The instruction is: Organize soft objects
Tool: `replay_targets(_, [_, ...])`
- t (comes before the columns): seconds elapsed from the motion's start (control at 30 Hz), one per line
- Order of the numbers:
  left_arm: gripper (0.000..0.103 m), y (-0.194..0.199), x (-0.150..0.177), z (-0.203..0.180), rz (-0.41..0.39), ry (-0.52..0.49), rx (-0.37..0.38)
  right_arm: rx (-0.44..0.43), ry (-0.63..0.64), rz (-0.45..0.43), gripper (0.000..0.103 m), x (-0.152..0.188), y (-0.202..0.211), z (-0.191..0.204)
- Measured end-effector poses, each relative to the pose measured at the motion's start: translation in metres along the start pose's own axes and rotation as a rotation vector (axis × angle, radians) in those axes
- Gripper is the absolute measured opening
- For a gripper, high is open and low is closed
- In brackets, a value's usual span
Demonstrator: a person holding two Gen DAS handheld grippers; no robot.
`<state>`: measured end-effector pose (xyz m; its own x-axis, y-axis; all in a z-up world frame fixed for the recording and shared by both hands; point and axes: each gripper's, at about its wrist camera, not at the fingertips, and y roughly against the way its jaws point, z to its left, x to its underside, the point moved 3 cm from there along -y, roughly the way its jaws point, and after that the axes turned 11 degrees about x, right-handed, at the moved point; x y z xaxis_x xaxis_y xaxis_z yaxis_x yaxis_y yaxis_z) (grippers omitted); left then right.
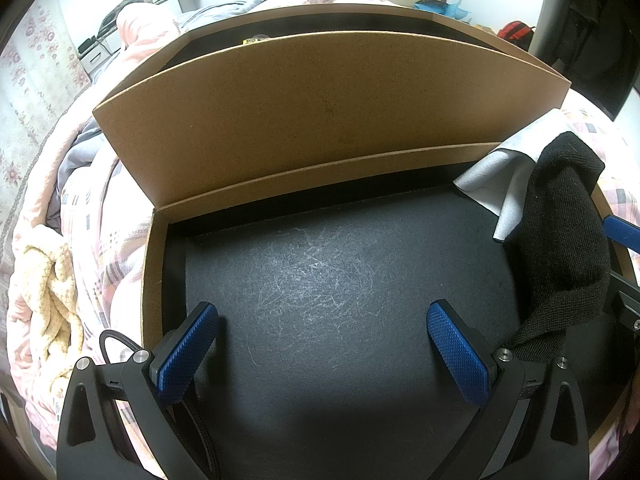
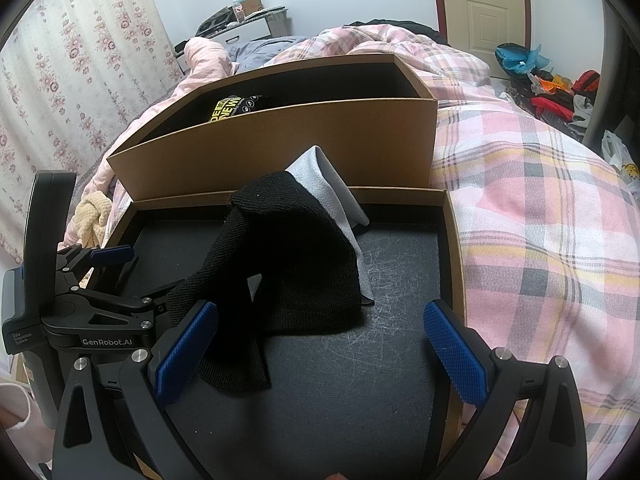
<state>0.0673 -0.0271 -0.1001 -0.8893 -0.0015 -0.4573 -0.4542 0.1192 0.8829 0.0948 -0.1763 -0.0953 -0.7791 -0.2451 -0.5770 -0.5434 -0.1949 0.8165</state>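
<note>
A black knitted sock (image 2: 296,264) lies crumpled in the low brown tray (image 2: 454,248) with a black liner, over a grey cloth (image 2: 332,192). My right gripper (image 2: 320,348) is open just in front of the sock, which lies beside its left finger. My left gripper (image 1: 322,356) is open and empty over the tray's bare liner; the sock (image 1: 560,248) and grey cloth (image 1: 500,184) are at its right. The left gripper also shows in the right wrist view (image 2: 108,280), at the tray's left side.
A taller brown box (image 2: 280,136) stands behind the tray and holds a black item with yellow print (image 2: 232,108). A cream fluffy towel (image 1: 52,300) lies left of the tray on the pink plaid quilt (image 2: 540,220). Clutter lies by the door.
</note>
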Motion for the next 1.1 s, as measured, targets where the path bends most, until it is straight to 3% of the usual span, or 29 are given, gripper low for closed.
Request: replay_targets(1.1, [0.103,-0.0002,-0.0015,0.0022,0.005,0.000,0.004,-0.024,-0.028,-0.018,0.102,0.0009,0.0039,-0.0031])
